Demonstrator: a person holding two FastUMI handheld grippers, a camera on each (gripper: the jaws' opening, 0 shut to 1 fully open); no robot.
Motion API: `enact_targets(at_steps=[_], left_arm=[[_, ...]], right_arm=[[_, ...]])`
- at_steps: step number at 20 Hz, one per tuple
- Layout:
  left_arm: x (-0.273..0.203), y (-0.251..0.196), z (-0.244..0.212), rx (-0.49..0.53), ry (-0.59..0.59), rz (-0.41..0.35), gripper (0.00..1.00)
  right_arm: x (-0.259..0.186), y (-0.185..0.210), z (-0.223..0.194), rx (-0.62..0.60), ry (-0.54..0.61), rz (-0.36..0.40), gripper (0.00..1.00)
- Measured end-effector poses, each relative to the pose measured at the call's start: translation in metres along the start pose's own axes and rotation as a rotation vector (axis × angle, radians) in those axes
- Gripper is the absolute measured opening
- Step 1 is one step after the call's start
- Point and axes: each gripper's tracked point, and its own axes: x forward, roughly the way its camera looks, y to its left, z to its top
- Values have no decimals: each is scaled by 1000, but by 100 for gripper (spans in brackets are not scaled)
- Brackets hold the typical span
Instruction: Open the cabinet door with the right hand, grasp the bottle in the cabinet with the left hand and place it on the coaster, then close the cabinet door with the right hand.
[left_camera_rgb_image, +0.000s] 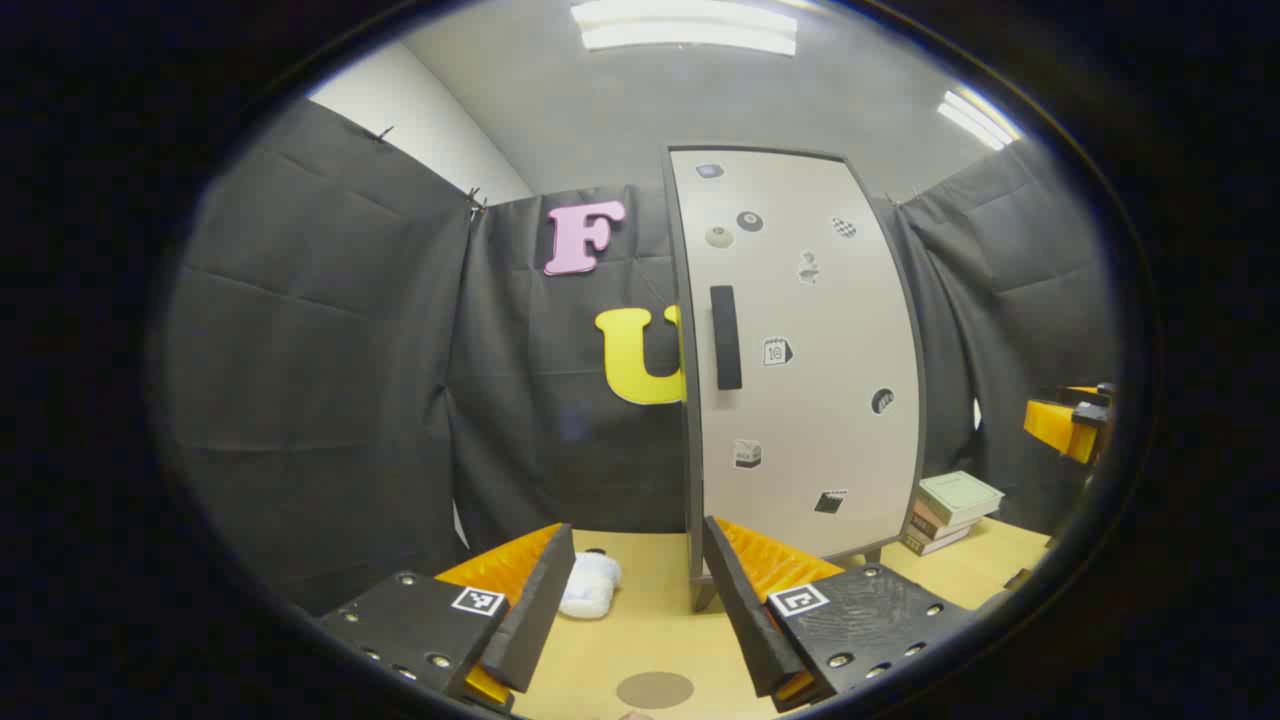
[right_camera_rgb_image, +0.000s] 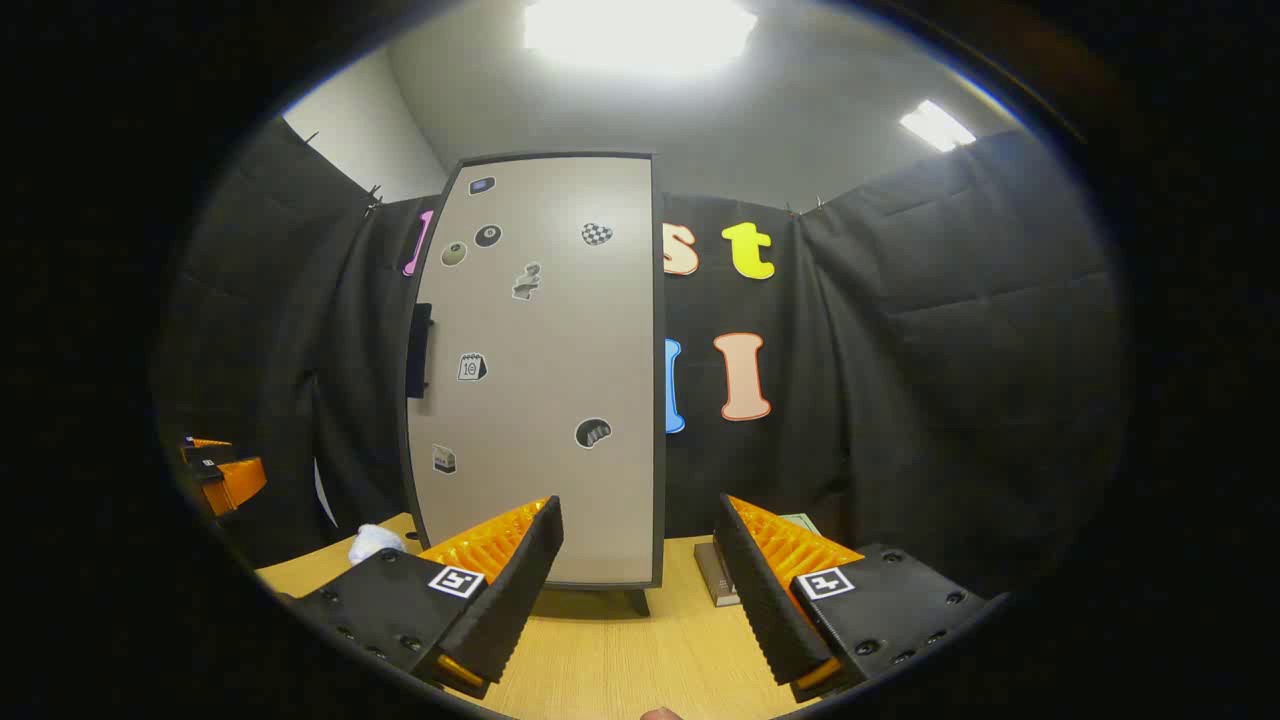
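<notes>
A tall pale cabinet (left_camera_rgb_image: 800, 360) with stickers on its door stands on the wooden table, door shut, with a dark handle (left_camera_rgb_image: 726, 337) near its left edge. In the right gripper view the same cabinet (right_camera_rgb_image: 545, 380) rises just ahead, its handle (right_camera_rgb_image: 419, 350) on the left side. A round brown coaster (left_camera_rgb_image: 655, 689) lies on the table between the fingers of my left gripper (left_camera_rgb_image: 637, 610), which is open and holds nothing. My right gripper (right_camera_rgb_image: 640, 590) is open too, low before the cabinet's base. The right gripper (left_camera_rgb_image: 1070, 420) also shows at the far right of the left gripper view. The bottle is hidden.
A white cloth lump (left_camera_rgb_image: 590, 585) lies on the table (left_camera_rgb_image: 650, 620) left of the cabinet. A stack of books (left_camera_rgb_image: 950, 510) sits to the cabinet's right, also seen as books (right_camera_rgb_image: 715, 572) in the right gripper view. Black cloth walls surround the table.
</notes>
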Motion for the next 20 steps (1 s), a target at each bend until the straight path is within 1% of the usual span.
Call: enact_targets(at_steps=[3,4,6,7,14,15,16,20], left_arm=[[1,1,2,6,-5,1,80],[0,1,2,6,-7,-1,78],[1,0,5,6,-11,0,82],[1,0,4,4,-11,-1,80],[-2,8,6,9,-15,12,80],[-3,10,5,11,-17,16,80],[-4,12,5,12,-18,20,78],[-12,29,3,22,-18,49,78]], right_arm=[[0,-1,-3,-4,5,-3,97],[-1,-1,-2,-7,4,-5,97],[0,-1,-3,-19,2,-7,97],[0,-1,-3,-23,3,-6,98],[2,7,-2,-25,4,9,97],[3,8,-3,-22,6,13,97],[5,10,-2,-19,8,17,98],[13,20,8,-18,6,30,98]])
